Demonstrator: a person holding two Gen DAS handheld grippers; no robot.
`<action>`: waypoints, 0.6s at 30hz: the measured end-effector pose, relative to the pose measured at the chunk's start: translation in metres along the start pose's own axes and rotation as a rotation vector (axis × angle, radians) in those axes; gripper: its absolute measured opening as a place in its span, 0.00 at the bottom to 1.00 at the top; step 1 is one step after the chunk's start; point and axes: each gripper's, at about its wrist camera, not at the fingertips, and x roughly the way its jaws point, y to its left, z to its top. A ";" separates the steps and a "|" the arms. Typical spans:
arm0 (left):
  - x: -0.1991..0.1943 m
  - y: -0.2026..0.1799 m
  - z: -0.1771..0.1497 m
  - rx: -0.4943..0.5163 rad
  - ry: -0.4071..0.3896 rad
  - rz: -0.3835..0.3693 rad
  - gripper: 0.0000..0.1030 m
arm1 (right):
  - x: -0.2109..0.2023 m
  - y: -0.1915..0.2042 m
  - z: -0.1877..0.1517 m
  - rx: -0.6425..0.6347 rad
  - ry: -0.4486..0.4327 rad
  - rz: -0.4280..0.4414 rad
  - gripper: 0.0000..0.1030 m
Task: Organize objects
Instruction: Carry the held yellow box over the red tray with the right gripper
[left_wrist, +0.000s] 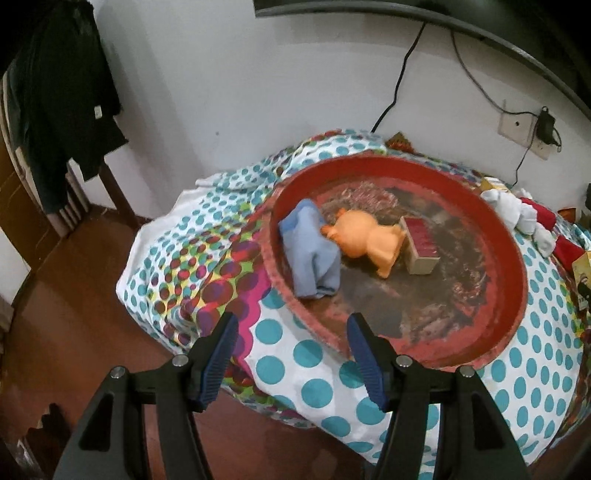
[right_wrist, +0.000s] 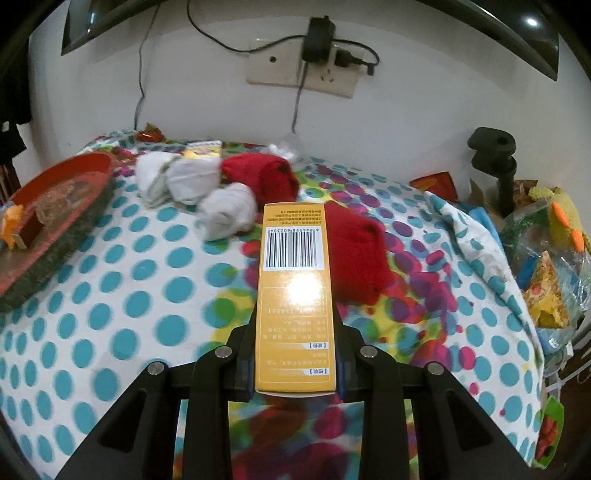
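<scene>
A round red tray (left_wrist: 511, 258) lies on a polka-dot cloth and holds a blue rolled cloth (left_wrist: 312, 254), an orange toy figure (left_wrist: 364, 240) and a small red-topped box (left_wrist: 419, 245). My left gripper (left_wrist: 291, 332) hovers open at the tray's near rim with nothing between its blue pads. In the right wrist view my right gripper (right_wrist: 295, 354) is shut on a tall yellow box (right_wrist: 291, 295) with a barcode, held above the cloth. Behind that box lie red socks (right_wrist: 354, 258) and white rolled socks (right_wrist: 225, 210). The tray (right_wrist: 70, 173) shows at the left.
A second yellow box (right_wrist: 203, 149) lies near the wall. Bags with toys and snacks (right_wrist: 546, 273) crowd the right edge beside a black clamp stand (right_wrist: 496, 162). A wall socket with a charger (right_wrist: 317, 62) hangs above. Dark clothes (left_wrist: 62, 103) hang at left over brown floor (left_wrist: 74, 295).
</scene>
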 end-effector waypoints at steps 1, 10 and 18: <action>0.002 0.001 0.000 -0.005 0.007 0.000 0.61 | -0.002 0.007 0.002 0.008 0.000 0.019 0.28; 0.001 0.008 -0.001 -0.037 0.016 -0.007 0.61 | -0.010 0.048 0.014 -0.002 0.003 0.151 0.28; 0.002 0.012 0.002 -0.027 0.025 0.012 0.61 | -0.016 0.104 0.035 -0.079 -0.001 0.239 0.28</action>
